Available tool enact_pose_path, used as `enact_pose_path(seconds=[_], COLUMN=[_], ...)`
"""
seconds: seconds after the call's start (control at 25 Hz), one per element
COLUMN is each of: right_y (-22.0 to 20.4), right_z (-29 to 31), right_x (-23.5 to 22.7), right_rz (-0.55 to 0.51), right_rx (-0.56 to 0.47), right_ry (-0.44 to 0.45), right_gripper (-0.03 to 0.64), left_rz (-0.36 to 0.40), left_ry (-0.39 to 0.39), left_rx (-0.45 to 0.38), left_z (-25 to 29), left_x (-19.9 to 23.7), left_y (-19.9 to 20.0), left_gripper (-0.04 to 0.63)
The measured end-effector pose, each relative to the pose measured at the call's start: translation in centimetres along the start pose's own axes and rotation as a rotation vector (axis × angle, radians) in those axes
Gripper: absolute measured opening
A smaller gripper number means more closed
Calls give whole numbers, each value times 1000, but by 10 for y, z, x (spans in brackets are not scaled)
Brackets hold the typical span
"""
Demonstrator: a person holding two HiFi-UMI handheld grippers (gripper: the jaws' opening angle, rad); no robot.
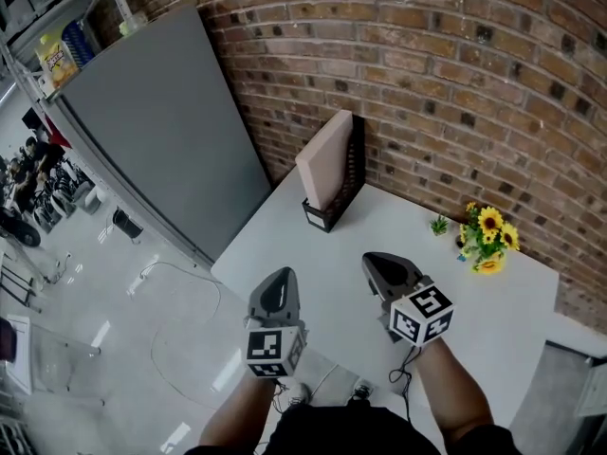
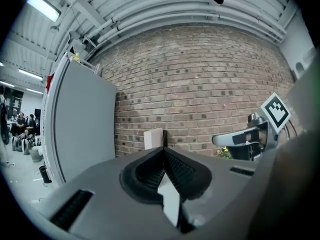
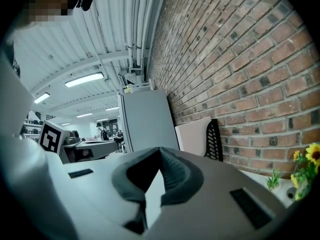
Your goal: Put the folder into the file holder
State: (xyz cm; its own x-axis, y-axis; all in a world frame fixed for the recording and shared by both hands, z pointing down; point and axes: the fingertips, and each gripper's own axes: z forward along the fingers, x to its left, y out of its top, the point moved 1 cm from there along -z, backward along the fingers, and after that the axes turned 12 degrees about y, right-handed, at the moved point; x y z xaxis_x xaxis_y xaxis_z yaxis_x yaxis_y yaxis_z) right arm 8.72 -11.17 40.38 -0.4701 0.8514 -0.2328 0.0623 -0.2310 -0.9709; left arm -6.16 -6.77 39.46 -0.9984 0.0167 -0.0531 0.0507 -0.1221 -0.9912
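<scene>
Print on the yellow packet (image 1: 55, 60) too small to read. Pale folder (image 1: 324, 159) upright in the black file holder (image 1: 354, 173) (by the brick wall (image 1: 427, 64)). Left gripper (image 1: 282, 275) and right gripper (image 1: 372, 259) closed, empty.

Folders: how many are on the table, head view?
1. The pale beige cardboard folder stands upright in the black mesh file holder at the white table's far edge, by the brick wall. A thinner one behind it could be hidden.
</scene>
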Motion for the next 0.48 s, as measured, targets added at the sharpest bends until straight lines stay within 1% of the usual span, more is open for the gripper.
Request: enact_pose_path(seconds=[0.24, 0.36, 0.48], right_y=[-6, -8, -10], right_z=[5, 6, 6], right_x=[15, 24, 34], right_rz=[-6, -14, -19], right_rx=[11, 15, 13], right_ry=[-55, -91, -137], right_gripper=[3, 3, 3], left_rz=[-45, -71, -79], left_ry=[-101, -149, -208], left_rx=[-1, 3, -1], left_z=[-4, -5, -7], left_x=[4, 8, 11], left_y=[-6, -10, -12], left_gripper=[6, 6, 6])
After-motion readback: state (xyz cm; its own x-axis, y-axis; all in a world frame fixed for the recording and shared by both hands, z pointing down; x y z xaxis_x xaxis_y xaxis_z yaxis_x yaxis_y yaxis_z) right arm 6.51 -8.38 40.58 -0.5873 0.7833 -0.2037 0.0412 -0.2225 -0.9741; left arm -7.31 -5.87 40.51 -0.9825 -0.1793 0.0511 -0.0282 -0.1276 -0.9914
